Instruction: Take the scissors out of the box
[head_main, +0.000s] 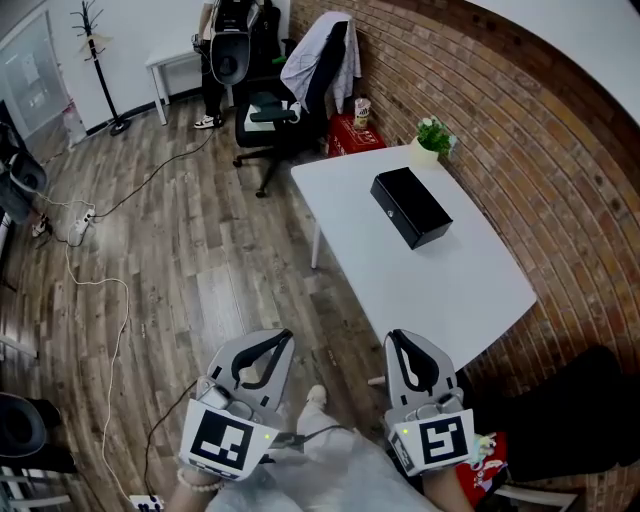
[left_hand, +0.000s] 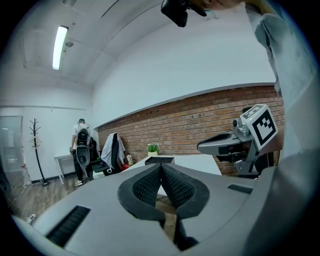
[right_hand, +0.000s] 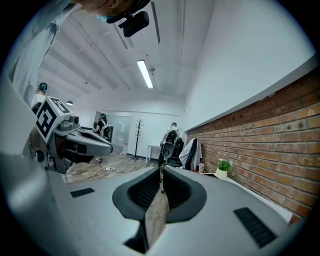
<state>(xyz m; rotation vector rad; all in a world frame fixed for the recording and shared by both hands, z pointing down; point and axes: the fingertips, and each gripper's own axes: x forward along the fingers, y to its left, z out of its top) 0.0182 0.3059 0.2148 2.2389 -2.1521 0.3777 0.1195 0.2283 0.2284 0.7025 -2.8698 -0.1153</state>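
Observation:
A closed black box (head_main: 410, 207) lies on the white table (head_main: 420, 280), toward its far end; no scissors show in any view. Both grippers hang low in front of the person, short of the table's near edge and well away from the box. My left gripper (head_main: 272, 338) is shut with nothing in it, over the wooden floor. My right gripper (head_main: 401, 340) is shut and empty too, close to the table's near corner. In the left gripper view the shut left gripper (left_hand: 160, 165) points toward the box (left_hand: 160, 160), with the right gripper (left_hand: 220, 145) beside it.
A small potted plant (head_main: 432, 138) stands on the table's far corner by the brick wall (head_main: 540, 170). An office chair draped with a white garment (head_main: 300, 90) and a person (head_main: 225, 50) are beyond the table. Cables (head_main: 110, 300) trail over the floor.

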